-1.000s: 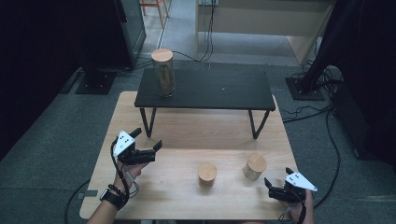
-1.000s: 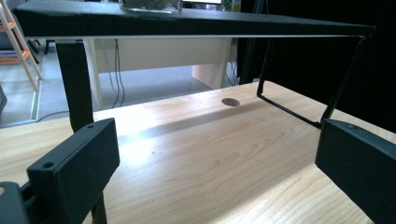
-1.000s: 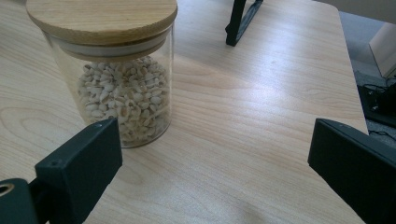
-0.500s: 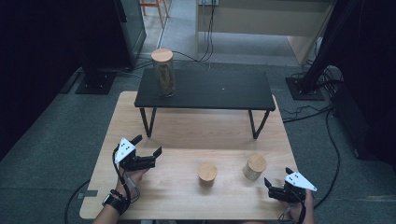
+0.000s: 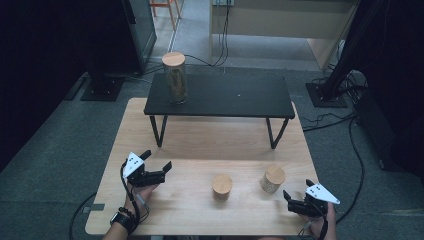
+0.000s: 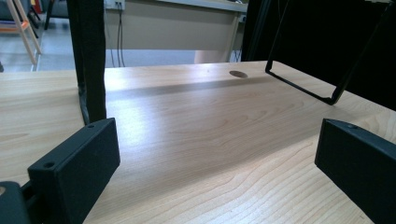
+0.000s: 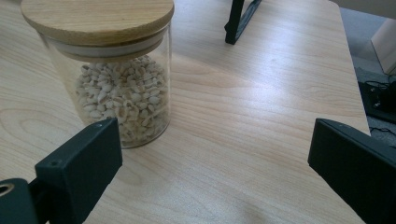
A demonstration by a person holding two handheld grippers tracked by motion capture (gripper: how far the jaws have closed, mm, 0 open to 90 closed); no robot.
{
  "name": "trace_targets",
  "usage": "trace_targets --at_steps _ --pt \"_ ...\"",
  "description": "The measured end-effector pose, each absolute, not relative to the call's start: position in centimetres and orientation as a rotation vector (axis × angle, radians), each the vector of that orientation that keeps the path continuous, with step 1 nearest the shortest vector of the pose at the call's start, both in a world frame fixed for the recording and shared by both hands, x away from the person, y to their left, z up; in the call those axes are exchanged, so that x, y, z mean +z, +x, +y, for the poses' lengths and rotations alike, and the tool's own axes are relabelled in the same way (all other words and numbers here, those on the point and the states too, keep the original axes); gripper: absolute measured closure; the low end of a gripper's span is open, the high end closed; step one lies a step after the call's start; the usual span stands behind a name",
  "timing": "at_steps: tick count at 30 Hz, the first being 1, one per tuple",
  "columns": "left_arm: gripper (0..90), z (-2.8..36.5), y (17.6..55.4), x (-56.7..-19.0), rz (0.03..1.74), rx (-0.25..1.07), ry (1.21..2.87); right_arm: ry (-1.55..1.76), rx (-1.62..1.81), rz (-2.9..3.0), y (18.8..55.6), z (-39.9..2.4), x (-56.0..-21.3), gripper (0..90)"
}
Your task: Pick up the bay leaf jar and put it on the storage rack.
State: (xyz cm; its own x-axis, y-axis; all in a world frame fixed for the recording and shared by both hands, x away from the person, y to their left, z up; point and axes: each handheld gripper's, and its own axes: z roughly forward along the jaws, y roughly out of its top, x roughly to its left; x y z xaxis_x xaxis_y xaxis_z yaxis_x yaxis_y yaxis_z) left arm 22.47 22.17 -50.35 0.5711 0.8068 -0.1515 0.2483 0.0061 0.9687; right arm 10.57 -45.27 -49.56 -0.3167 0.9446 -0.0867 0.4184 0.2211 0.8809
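Two short glass jars with wooden lids stand on the wooden table [image 5: 200,135]: one in the middle [image 5: 221,186] and one further right [image 5: 272,179]. In the right gripper view the right jar [image 7: 119,74] holds pale grains and stands ahead and to the left of the jaws. My right gripper [image 5: 298,190] [image 7: 215,172] is open near the table's front right corner, apart from that jar. My left gripper [image 5: 157,161] [image 6: 215,163] is open over the front left of the table with nothing between its jaws. A tall jar [image 5: 175,77] stands on the black shelf [image 5: 235,95].
The black shelf stands on thin metal legs [image 6: 91,60] across the far half of the table, with bare wood under it. Cables [image 5: 325,120] lie on the grey floor on the right. A dark stand base [image 5: 102,90] sits at the far left.
My left gripper has drawn back toward the table's front edge and sits lower. The right gripper and the jars have not moved.
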Motion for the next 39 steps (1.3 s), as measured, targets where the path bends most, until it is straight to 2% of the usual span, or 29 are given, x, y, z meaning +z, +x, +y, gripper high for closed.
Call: trace_targets --at_steps 39 --pt "0.0 22.3 22.4 -51.5 0.954 0.532 1.606 1.254 1.044 1.857 10.7 -45.4 -49.5 2.6"
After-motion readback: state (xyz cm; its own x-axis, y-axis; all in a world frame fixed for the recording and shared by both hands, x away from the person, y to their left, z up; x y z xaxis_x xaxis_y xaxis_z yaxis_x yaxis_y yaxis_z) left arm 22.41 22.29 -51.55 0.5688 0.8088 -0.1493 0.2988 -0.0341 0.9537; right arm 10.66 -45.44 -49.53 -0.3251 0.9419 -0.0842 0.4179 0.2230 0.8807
